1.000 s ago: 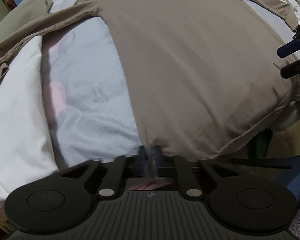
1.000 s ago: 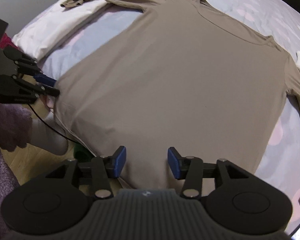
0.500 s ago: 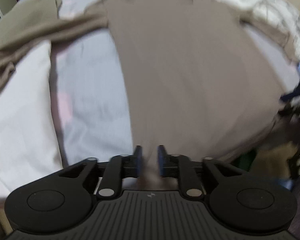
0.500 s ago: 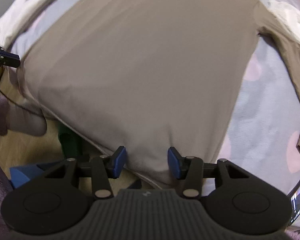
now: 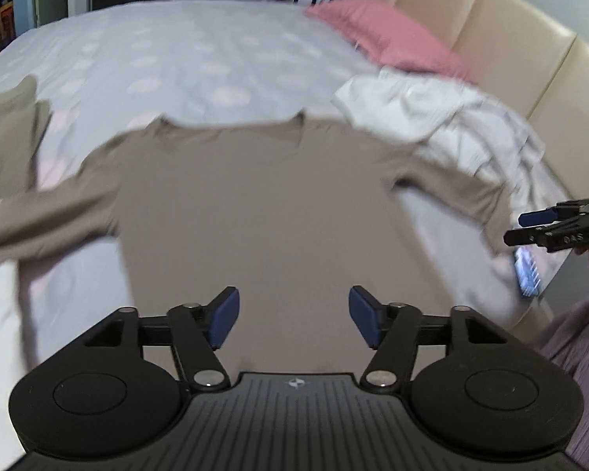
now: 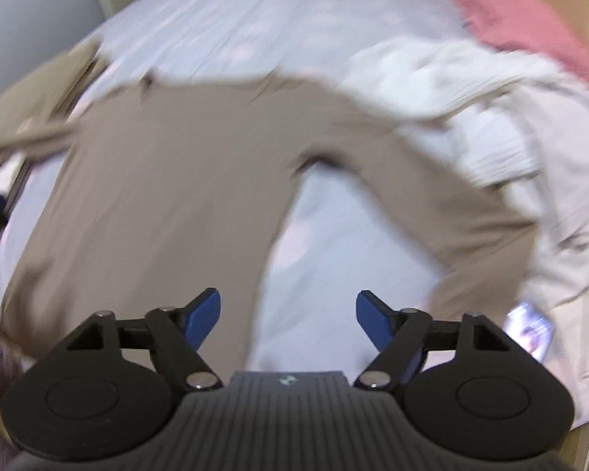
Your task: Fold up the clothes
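Note:
A tan long-sleeved shirt (image 5: 255, 212) lies spread flat on the bed, collar at the far side, both sleeves out to the sides. My left gripper (image 5: 293, 316) hangs above the shirt's lower body, its jaws opening, with nothing held between the blue pads. In the right wrist view the same shirt (image 6: 169, 180) fills the left half, its right sleeve (image 6: 432, 196) running down to the right. My right gripper (image 6: 288, 320) floats above the shirt's right side edge and the bedsheet, jaws opening and empty. The right gripper (image 5: 546, 225) also shows at the left wrist view's right edge. Both views are motion-blurred.
A pile of white clothes (image 5: 443, 117) lies at the right of the bed, beside a pink pillow (image 5: 381, 35) and a beige headboard (image 5: 502, 39). Another tan garment (image 5: 4, 137) sits at the left. A phone (image 6: 530, 329) lies near the bed's right edge.
My left gripper let go of the shirt's hem and opened. Both grippers rose and tipped up, so the whole shirt and the headboard came into view. The right jaws widened.

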Tool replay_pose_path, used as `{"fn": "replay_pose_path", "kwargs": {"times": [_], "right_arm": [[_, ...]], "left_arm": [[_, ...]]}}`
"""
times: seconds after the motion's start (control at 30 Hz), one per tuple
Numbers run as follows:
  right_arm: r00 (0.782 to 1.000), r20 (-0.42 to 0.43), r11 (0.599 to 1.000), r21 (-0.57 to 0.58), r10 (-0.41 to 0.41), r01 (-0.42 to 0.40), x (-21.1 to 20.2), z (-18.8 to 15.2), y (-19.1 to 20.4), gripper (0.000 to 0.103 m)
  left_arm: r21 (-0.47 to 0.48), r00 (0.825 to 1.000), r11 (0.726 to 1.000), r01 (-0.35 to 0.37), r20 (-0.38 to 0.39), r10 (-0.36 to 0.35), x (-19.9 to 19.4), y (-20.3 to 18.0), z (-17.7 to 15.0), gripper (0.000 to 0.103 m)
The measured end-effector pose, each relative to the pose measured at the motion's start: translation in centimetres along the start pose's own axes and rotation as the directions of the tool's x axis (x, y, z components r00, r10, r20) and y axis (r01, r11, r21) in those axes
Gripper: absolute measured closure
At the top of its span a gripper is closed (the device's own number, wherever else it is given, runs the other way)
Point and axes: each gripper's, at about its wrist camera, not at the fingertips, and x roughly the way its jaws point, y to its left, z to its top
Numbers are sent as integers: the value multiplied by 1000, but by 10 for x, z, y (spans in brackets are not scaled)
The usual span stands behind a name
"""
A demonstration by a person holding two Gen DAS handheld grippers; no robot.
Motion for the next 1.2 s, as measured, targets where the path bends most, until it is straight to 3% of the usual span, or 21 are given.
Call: {"fn": "replay_pose_path", "kwargs": {"times": [0.17,0.37,0.53,0.7,0.83,1.13,1.2], "right_arm": [[989,71,987,101,-133,125,-13,22,-72,21],[972,73,938,287,-224,194,1,15,-136,23],[980,18,899,401,-199,175,22,-2,-171,26],[991,-37,877,461,-130,132,41,-18,-184,46],[992,-84,889,443,-89,117,56,-27,-179,50],[994,-101,900,429,-39,79,73,-33,-177,77],[995,-98,905,420,-36,74,74,-31,-175,100]], "left_arm": [[-39,993,999,10,117,-5,5,-2,14,38],[-28,992,998,-52,115,55,30,2,20,38],[-73,996,997,-22,90,29,51,6,26,38],[-80,998,997,1,65,4,68,4,30,38],[-53,999,999,3,40,-1,79,-3,30,38],[-51,1000,999,6,3,-6,93,-7,28,38],[-52,1000,999,9,3,-9,92,-7,29,38]]}}
